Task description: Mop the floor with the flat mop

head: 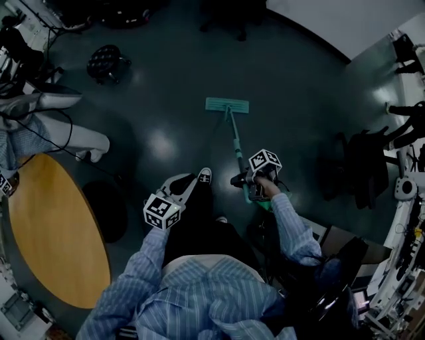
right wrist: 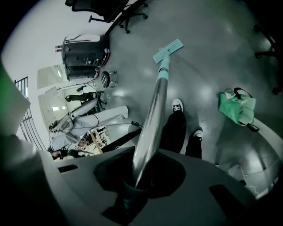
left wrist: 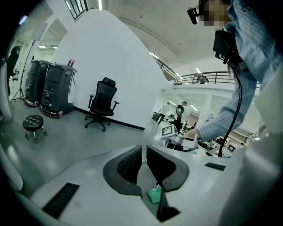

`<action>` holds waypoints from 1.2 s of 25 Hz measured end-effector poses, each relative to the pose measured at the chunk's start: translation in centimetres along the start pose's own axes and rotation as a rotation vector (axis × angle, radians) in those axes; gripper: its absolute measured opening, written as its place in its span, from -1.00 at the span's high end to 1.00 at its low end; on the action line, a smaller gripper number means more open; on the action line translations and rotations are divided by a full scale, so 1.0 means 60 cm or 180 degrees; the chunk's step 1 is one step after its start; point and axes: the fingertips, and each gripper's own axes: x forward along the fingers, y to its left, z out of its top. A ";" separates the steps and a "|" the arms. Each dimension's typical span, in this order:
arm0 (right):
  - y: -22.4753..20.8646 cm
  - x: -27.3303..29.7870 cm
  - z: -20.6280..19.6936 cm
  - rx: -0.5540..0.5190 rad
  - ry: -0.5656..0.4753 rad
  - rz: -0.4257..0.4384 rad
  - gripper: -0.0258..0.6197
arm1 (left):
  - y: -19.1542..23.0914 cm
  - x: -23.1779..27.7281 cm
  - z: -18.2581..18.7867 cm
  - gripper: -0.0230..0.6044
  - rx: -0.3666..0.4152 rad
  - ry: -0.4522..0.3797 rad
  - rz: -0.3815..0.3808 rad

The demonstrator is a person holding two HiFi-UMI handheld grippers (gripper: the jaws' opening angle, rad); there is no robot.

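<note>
Teal flat mop (head: 227, 105), head flat on floor (head: 179, 73), shaft clamped in right tool (head: 247, 180)

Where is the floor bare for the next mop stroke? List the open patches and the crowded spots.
Bare floor lies beyond the mop head, toward the white wall, and between the mop head and the stool. Crowded: the round table at left, the black chair and equipment at right. The right claw grips the mop handle.
</note>
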 end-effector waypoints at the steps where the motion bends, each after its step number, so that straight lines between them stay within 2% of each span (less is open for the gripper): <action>1: -0.018 0.006 -0.032 -0.0026 0.0022 -0.0029 0.68 | -0.018 -0.008 -0.003 0.80 0.0015 -0.0025 -0.0020; 8: -0.134 0.042 -0.244 -0.0139 0.0157 -0.0157 0.68 | -0.153 -0.071 -0.046 0.80 0.0207 -0.0118 -0.0058; 15: -0.215 0.070 -0.412 -0.0143 0.0206 -0.0120 0.68 | -0.247 -0.134 -0.094 0.80 0.0141 -0.0252 0.0007; 22: -0.279 0.046 -0.518 -0.0207 0.0340 -0.0214 0.68 | -0.320 -0.163 -0.120 0.80 0.0227 -0.0271 -0.0073; 30: -0.324 0.031 -0.607 -0.0208 0.0431 -0.0266 0.68 | -0.350 -0.182 -0.150 0.80 0.0247 -0.0167 -0.0147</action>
